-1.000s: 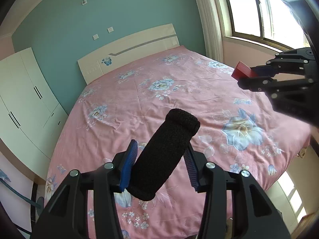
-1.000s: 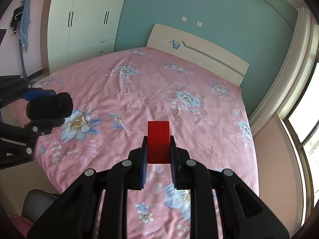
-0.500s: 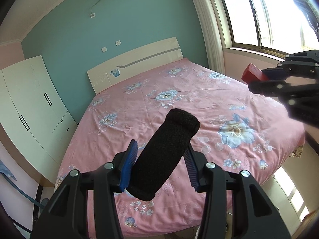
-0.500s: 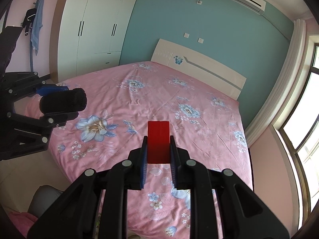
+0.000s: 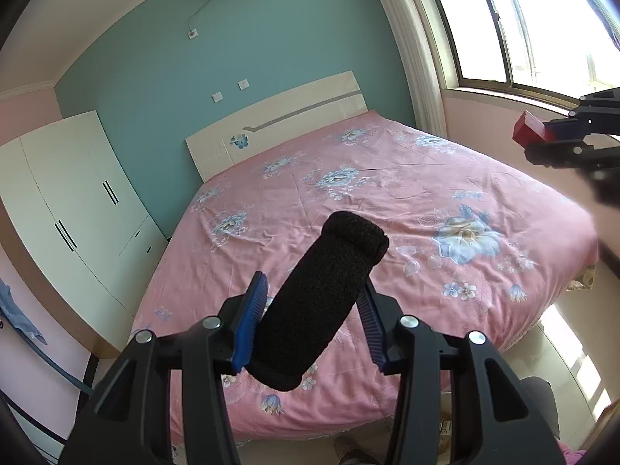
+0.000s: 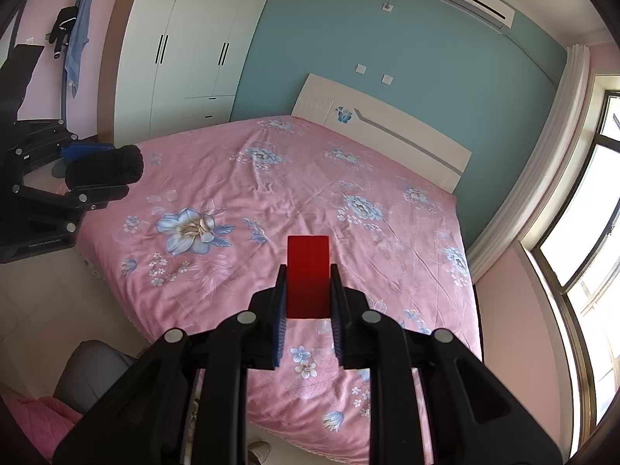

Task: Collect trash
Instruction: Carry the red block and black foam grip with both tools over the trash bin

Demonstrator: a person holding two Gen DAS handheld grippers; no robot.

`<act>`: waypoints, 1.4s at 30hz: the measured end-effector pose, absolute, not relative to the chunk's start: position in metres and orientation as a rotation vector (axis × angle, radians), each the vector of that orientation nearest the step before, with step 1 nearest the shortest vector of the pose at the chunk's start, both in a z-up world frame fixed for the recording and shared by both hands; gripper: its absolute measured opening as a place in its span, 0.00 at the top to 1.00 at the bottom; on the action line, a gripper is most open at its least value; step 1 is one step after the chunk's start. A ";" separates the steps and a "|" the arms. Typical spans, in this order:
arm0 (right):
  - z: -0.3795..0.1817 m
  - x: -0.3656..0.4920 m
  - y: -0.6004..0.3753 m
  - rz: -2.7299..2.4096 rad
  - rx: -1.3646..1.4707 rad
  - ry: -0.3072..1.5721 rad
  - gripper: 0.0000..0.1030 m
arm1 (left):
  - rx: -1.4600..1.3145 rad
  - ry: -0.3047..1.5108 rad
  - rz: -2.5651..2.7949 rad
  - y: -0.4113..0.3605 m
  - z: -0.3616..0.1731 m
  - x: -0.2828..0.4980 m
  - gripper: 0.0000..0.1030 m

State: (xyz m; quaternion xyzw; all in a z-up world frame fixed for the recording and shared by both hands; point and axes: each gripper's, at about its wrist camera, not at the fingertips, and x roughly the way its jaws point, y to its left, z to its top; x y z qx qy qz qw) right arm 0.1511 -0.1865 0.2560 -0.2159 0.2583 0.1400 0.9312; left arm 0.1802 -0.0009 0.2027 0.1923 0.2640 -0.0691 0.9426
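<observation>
My left gripper point(image 5: 314, 290) is shut on a black foam cylinder point(image 5: 321, 298), which sticks out slanted up to the right between the blue pads. The right wrist view shows that cylinder point(image 6: 112, 164) at the far left, held above the bed's corner. My right gripper point(image 6: 308, 271) is shut on a flat red block point(image 6: 308, 271) that stands upright between its fingers. From the left wrist view the red block point(image 5: 529, 131) shows at the right edge, near the window. Both grippers hang in the air over the foot of the pink flowered bed point(image 5: 387, 201).
The bed's white headboard point(image 6: 387, 131) stands against the teal wall. A white wardrobe point(image 5: 66, 209) fills the left side. Windows point(image 5: 523, 23) run along the right wall. Pale floor point(image 6: 50, 298) lies around the bed's foot, with a grey-clad leg point(image 6: 93, 372) and a shoe point(image 6: 259, 451) below.
Both grippers have drawn back from the bed and risen a little, so more of the room, the floor and the air conditioner shows. Each grip is unchanged.
</observation>
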 end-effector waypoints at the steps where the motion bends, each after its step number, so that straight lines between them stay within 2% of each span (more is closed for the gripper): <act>1: 0.253 0.150 -0.186 0.289 -0.443 0.534 0.80 | 0.395 0.545 -0.143 0.000 0.199 0.178 0.52; 14: 0.176 0.146 -0.183 0.335 -0.454 0.658 0.80 | 0.408 0.728 -0.196 0.004 0.108 0.177 0.52; 42: -0.070 0.164 -0.153 0.446 -0.405 1.072 0.80 | 0.327 1.190 -0.273 0.007 -0.115 0.192 0.53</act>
